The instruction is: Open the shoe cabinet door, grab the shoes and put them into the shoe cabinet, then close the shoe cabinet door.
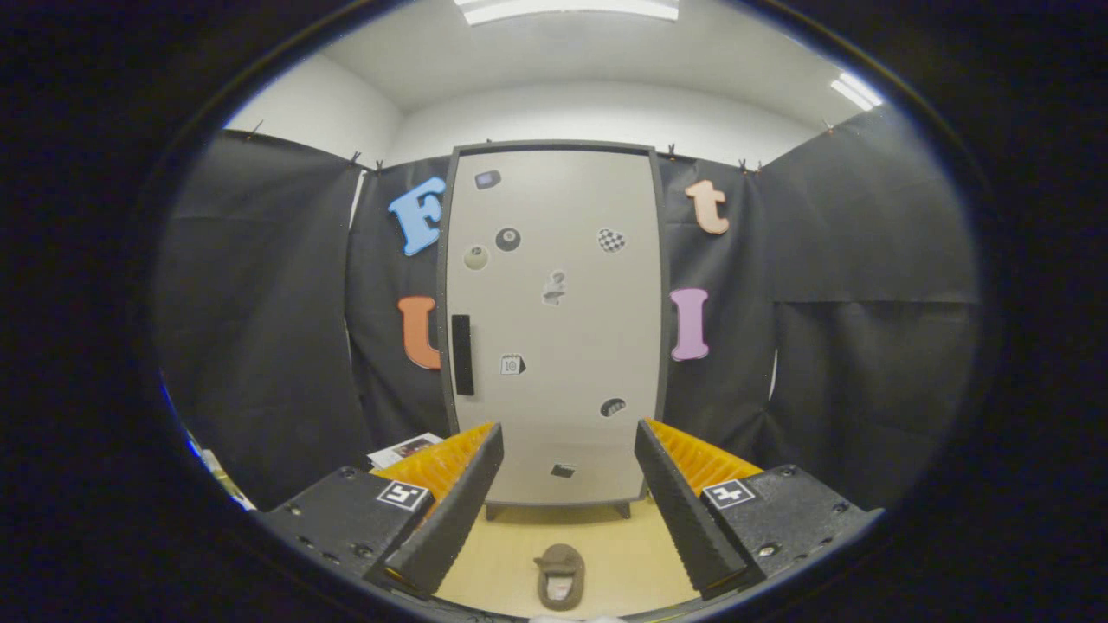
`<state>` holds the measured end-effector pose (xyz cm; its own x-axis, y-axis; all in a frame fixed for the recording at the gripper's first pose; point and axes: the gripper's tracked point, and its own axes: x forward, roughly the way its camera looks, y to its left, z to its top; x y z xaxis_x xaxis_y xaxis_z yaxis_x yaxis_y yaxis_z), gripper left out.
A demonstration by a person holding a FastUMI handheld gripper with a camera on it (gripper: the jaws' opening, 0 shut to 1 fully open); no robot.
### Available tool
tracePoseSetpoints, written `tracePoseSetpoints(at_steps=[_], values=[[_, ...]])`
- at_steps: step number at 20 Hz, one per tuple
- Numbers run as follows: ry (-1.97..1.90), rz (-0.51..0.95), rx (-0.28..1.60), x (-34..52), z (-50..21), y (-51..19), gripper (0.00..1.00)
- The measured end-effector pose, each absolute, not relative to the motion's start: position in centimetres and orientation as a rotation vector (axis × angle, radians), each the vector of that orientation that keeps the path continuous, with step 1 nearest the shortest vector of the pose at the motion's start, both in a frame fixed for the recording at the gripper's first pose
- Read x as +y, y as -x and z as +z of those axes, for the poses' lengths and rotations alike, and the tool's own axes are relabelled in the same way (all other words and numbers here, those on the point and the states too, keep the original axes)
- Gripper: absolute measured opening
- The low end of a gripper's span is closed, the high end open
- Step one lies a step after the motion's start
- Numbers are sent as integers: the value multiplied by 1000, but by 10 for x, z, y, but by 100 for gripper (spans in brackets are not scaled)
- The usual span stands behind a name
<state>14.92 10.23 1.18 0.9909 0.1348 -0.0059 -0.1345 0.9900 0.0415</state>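
The shoe cabinet (554, 329) stands upright against the back wall, its light grey door shut and dotted with small stickers. A black vertical handle (462, 354) runs down the door's left side. One grey-brown shoe (561, 575) lies on the wooden floor, toe pointing away from the cabinet, low between my two fingers. My gripper (568, 446) is open, its black ridged fingers (459, 510) spread wide with nothing between them. The cabinet is well beyond the fingertips.
Black cloth walls close the booth to the left, right and behind the cabinet. A white printed card (407, 448) lies on the floor left of the cabinet, just past the left finger. Bare wooden floor (519, 545) stretches between shoe and cabinet.
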Motion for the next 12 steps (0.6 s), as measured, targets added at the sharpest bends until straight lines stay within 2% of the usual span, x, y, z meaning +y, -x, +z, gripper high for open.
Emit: tracePoseSetpoints(at_steps=[7,12], values=[[-40,269,33,203,12,-272,99],[-49,322,50,252,9,-334,99]])
